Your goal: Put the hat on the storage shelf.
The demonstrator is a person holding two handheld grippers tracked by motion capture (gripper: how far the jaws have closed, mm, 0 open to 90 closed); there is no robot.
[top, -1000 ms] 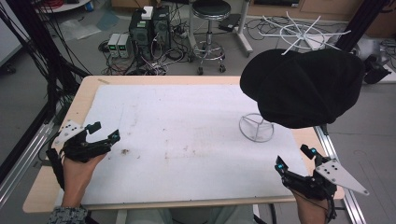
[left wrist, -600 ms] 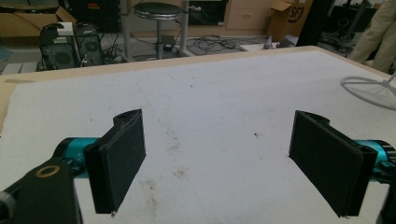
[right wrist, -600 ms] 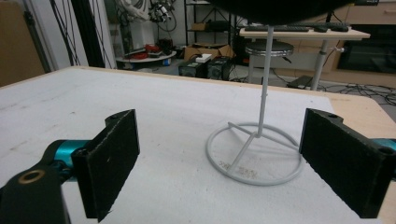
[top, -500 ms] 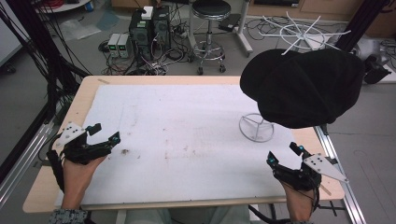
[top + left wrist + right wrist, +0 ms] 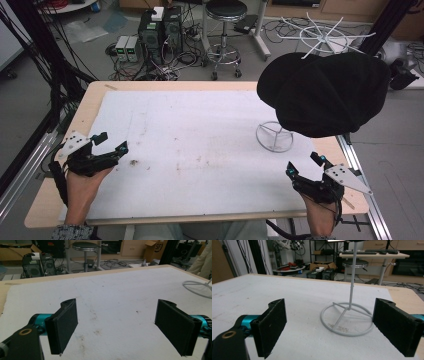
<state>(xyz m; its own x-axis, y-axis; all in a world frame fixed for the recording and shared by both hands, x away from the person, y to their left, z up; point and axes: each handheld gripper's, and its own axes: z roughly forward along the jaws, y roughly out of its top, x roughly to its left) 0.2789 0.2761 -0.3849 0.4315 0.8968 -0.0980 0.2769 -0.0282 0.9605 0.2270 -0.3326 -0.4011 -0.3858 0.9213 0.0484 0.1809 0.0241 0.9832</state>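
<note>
Resting low at the near edge of the worktop (image 5: pixel 60 197), the left hand-held gripper (image 5: pixel 111 144) and the right hand-held gripper (image 5: pixel 305 166) both sit with jaws spread wide and nothing between them, each gripped from below by a hand rising from the bottom of the high view. Just ahead of the left hand-held gripper, a small dark speck (image 5: pixel 134 162) lies on the white mat (image 5: pixel 190 130) that covers most of the worktop, with faint brownish stains (image 5: pixel 96 332) scattered farther forward of its jaws. Ahead of the right hand-held gripper, near but apart from it, stands a white wire stand (image 5: pixel 274 136); in the right gripper view its ring base (image 5: pixel 347 319) lies flat on the mat between the lines of the two jaws, and its thin pole (image 5: pixel 352 272) rises upright out of the top of that view. Atop the stand, above and beyond the right hand-held gripper, sits a black cap (image 5: pixel 325 92), overhanging the far right part of the worktop. In the left gripper view the stand's ring (image 5: pixel 197 288) shows far off to the right of that gripper's jaws. Beyond the worktop's far edge, on the floor, are a round stool (image 5: pixel 226 30), computer towers (image 5: pixel 159 31), tangled cables (image 5: pixel 165 62) and a second white wire stand (image 5: pixel 325 35) lying on its side.
</note>
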